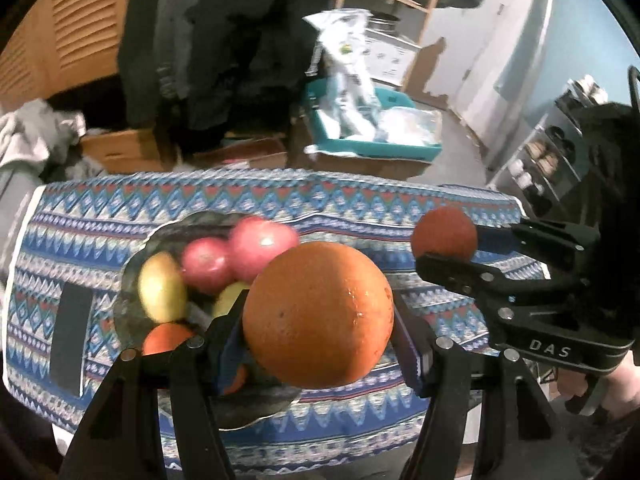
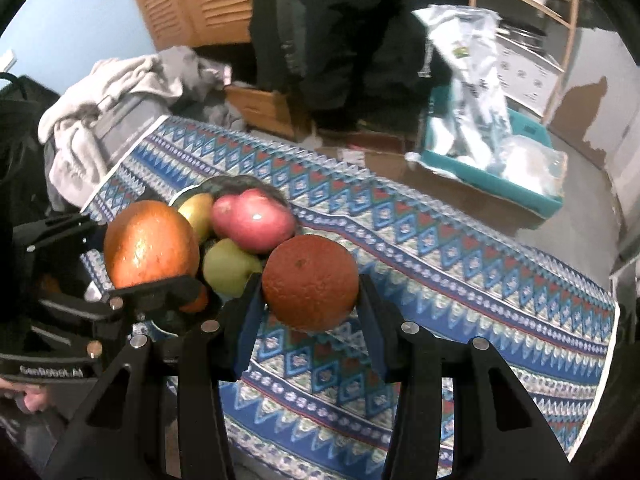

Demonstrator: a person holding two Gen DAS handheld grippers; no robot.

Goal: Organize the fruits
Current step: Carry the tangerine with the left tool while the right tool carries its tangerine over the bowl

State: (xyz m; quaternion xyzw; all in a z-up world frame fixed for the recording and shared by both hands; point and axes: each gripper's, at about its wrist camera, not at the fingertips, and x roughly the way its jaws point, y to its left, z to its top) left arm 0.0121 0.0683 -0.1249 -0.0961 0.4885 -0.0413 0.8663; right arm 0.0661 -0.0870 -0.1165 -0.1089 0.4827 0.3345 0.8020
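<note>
A large orange [image 1: 318,314] sits clamped in the left tongs [image 1: 320,344], above the near rim of the dark bowl [image 1: 132,280]. The right tongs [image 2: 312,300] grip a darker orange [image 2: 310,282] beside that bowl, over the patterned worktop [image 2: 440,280]. The bowl holds red apples [image 1: 262,246], yellow-green fruit [image 1: 162,286] and another orange [image 1: 166,338].
</note>
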